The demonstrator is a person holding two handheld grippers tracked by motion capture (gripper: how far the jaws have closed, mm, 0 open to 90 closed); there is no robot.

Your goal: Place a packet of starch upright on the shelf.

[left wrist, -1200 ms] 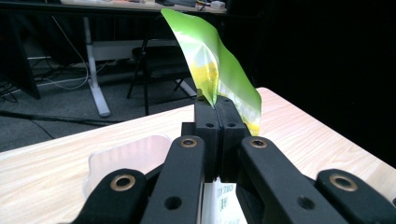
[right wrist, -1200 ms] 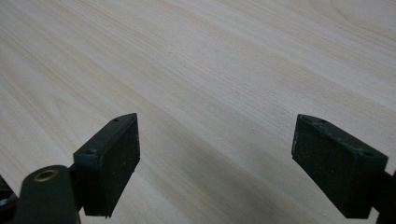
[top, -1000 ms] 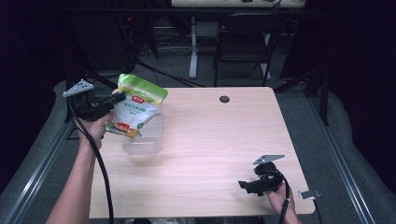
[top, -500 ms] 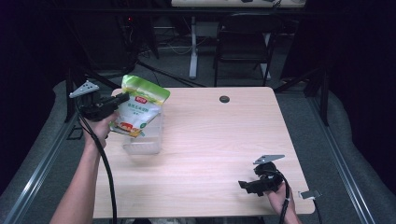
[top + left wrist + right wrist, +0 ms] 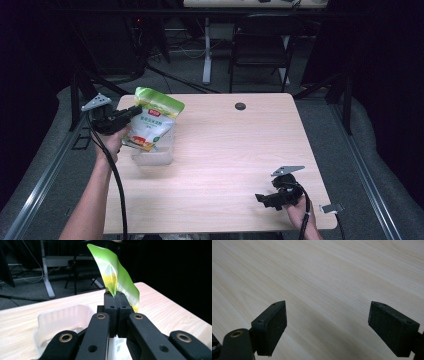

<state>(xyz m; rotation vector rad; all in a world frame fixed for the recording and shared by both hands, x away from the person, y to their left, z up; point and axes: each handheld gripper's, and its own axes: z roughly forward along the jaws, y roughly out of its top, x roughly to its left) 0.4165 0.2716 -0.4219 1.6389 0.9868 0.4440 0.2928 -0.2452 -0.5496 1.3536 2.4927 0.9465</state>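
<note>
My left gripper (image 5: 135,111) is shut on the edge of a green and white food pouch (image 5: 151,122), held over a clear plastic tub (image 5: 154,155) at the table's left side. In the left gripper view the black jaws (image 5: 115,303) pinch the pouch's green top (image 5: 117,277), and the tub (image 5: 62,320) sits just below and to the left. The pouch's lower end hangs into or just above the tub; I cannot tell which. My right gripper (image 5: 265,199) rests low near the front right of the table, jaws wide open (image 5: 328,325) over bare wood.
The light wooden table (image 5: 240,150) has a round dark cable hole (image 5: 240,106) near its far edge. A dark chair (image 5: 260,45) and a white desk leg (image 5: 206,50) stand beyond the table. Cables trail from both grippers.
My left gripper has sunk a little with the pouch, bringing its lower end down toward the tub. The right gripper has stayed where it was.
</note>
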